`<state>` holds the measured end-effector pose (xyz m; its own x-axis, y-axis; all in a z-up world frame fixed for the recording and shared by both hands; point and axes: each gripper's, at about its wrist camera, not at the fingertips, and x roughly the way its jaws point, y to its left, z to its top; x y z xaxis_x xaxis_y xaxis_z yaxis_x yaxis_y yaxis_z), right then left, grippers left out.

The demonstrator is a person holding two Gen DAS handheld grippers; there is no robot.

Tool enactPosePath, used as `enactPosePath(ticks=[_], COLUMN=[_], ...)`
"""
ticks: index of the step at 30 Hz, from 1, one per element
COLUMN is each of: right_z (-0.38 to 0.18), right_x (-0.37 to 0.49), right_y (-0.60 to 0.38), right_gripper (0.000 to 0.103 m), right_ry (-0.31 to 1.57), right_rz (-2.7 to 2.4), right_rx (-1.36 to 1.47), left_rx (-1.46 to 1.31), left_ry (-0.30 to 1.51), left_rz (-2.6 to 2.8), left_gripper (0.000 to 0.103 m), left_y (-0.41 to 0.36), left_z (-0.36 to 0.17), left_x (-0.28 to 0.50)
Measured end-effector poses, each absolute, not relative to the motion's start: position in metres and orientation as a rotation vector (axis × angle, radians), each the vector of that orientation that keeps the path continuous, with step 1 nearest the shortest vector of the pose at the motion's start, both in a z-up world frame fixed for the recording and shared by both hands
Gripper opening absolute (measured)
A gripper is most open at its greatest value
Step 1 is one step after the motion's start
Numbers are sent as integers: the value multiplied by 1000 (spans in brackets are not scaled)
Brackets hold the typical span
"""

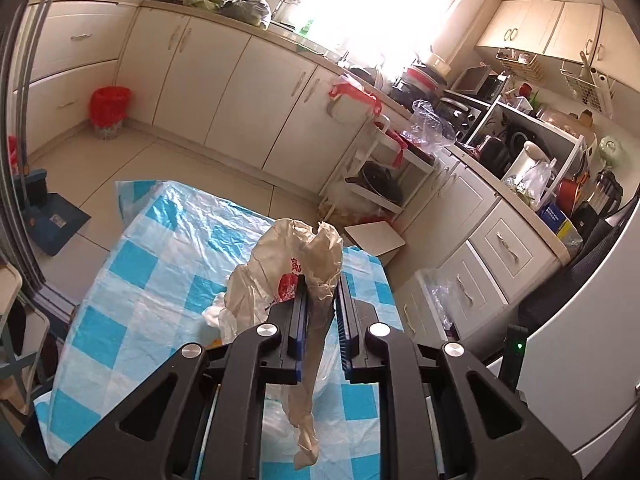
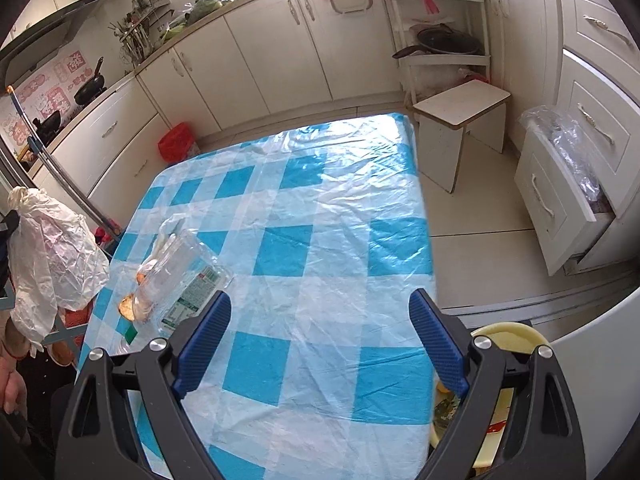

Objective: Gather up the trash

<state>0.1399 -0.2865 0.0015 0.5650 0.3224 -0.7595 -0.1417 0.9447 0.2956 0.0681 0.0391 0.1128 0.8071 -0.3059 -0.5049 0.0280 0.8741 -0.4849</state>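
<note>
My left gripper (image 1: 320, 280) is shut on a crumpled beige plastic bag (image 1: 292, 256) with red print and holds it above the table with the blue-and-white checked cloth (image 1: 152, 264). The same bag (image 2: 52, 256) hangs at the far left in the right wrist view. My right gripper (image 2: 320, 308) is open and empty above the table (image 2: 320, 220). A clear plastic container with a green label (image 2: 180, 280) lies on the cloth's left side, beside orange peel scraps (image 2: 128, 306). A white crumpled scrap (image 1: 216, 314) lies under the bag.
A bin lined with a red bag (image 1: 108, 110) stands on the floor by the cabinets; it also shows in the right wrist view (image 2: 176, 142). A white stool (image 2: 460, 120) stands past the table's far right corner. A yellow bowl (image 2: 504, 340) sits low right. An open drawer (image 2: 568, 184) is right.
</note>
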Motion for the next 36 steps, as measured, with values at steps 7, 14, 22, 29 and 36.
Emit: enactPosePath(ticks=[7,14,22,29,36], right_z=[-5,-10,-31,-42,-46], right_x=[141,148,155,160,157], right_y=[-213,-152,-121,-120,-142], right_gripper=[90,93,93,93,87], right_ry=[964,935,945,946,1019], right_rz=[381,353,258,230,304], right_rx=[190,152,100,-26,-159], left_rx=[-430,-315,-268,-278,-293], left_ry=[662,690,705,743,794], left_rz=[-122,-66,-53,-47,-35], left_gripper=[13,13,13,13,14], left_y=[52,47,46,52,56], left_z=[81,62,48,27,-3], left_x=[31,14,12,20,36])
